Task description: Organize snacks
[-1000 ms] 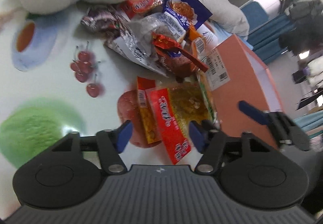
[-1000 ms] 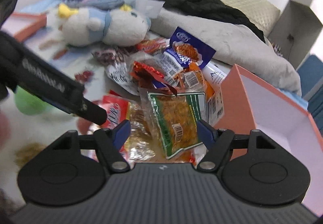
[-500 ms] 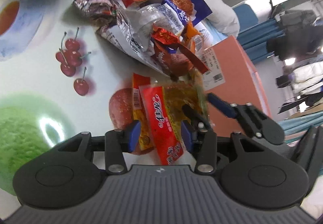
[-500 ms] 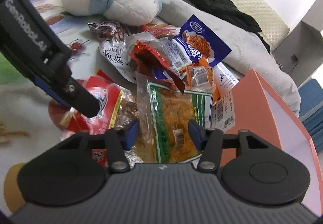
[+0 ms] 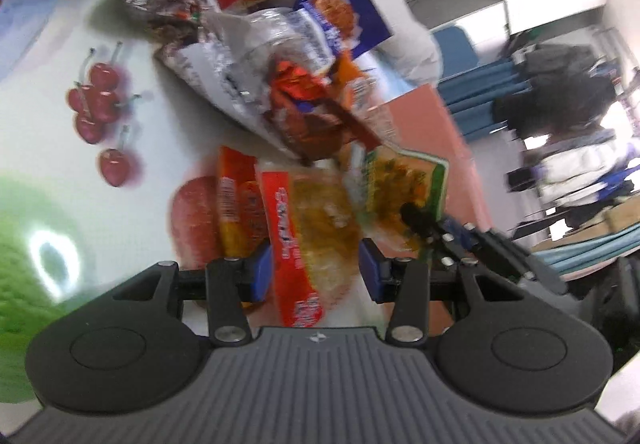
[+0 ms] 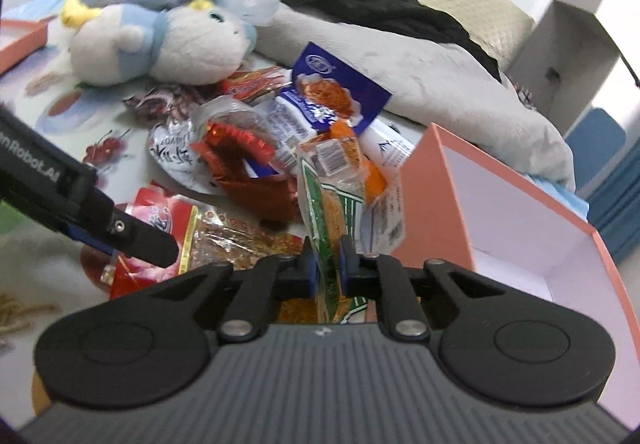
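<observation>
Right gripper (image 6: 327, 264) newly clamping green-striped packet (image 6: 326, 204)

My right gripper (image 6: 327, 264) sits clamped around the green-edged clear snack packet (image 6: 326, 216), with the open salmon-pink cardboard box (image 6: 520, 212) just to its right. My left gripper (image 5: 316, 272) straddles the red-striped clear snack packet (image 5: 308, 228) lying on the fruit-printed tablecloth (image 5: 48, 84). Behind both lies the heap of foil snack wrappers (image 6: 248, 148), and behind that the white plush toy (image 6: 160, 44).
</observation>
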Available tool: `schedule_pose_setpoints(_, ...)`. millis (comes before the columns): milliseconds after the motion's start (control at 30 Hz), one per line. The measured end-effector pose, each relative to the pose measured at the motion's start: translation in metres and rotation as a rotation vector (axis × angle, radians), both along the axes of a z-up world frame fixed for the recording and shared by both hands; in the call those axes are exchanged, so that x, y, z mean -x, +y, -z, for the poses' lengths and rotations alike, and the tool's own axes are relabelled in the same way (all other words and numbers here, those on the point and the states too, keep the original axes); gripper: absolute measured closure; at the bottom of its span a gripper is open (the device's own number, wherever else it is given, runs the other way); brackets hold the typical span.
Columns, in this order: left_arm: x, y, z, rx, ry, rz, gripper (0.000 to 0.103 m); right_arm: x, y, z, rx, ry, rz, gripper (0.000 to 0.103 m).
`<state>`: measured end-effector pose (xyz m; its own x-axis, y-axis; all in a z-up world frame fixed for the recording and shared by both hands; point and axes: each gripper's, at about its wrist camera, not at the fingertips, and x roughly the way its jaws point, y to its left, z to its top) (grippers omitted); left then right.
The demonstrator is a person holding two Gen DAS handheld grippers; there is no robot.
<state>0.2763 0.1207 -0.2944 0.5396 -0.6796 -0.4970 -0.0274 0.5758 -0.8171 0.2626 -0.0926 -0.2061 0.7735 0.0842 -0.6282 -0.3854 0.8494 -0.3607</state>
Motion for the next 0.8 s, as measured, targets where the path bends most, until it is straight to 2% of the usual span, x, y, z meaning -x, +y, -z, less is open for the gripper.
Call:
schedule_pose_setpoints(100,-0.001,-0.004,0.001,0.051,-0.004,-0.006,0.053,-0.001,-0.009,-0.007,-0.051,0.024,0.035,0.089)
schedule_pose_setpoints(167,-0.003,-0.011,-0.001,0.001,-0.008,-0.02,0.053,-0.001,-0.014,-0.01,-0.082,0.034,0.052,0.089)
schedule_pose_setpoints(267,-0.01,-0.025,-0.001,-0.145,0.033,-0.047,0.053,0.0,-0.018,-0.013,-0.107,0.043,0.066,0.089)
schedule_pose_setpoints(500,-0.03,-0.047,-0.003,-0.15,-0.009,0.023,0.053,-0.003,-0.026,-0.014,-0.148,0.06,0.086,0.089)
schedule_pose_setpoints(700,-0.041,-0.07,-0.006,-0.209,-0.002,0.021,0.053,-0.001,-0.03,-0.014,-0.167,0.064,0.085,0.09)
schedule_pose_setpoints(733,-0.043,-0.073,-0.007,-0.22,-0.005,0.021,0.054,-0.001,-0.03,-0.014,-0.17,0.066,0.085,0.09)
schedule_pose_setpoints(800,-0.044,-0.081,-0.009,-0.278,-0.005,0.032,0.075,-0.001,-0.031,-0.015,-0.176,0.07,0.084,0.09)
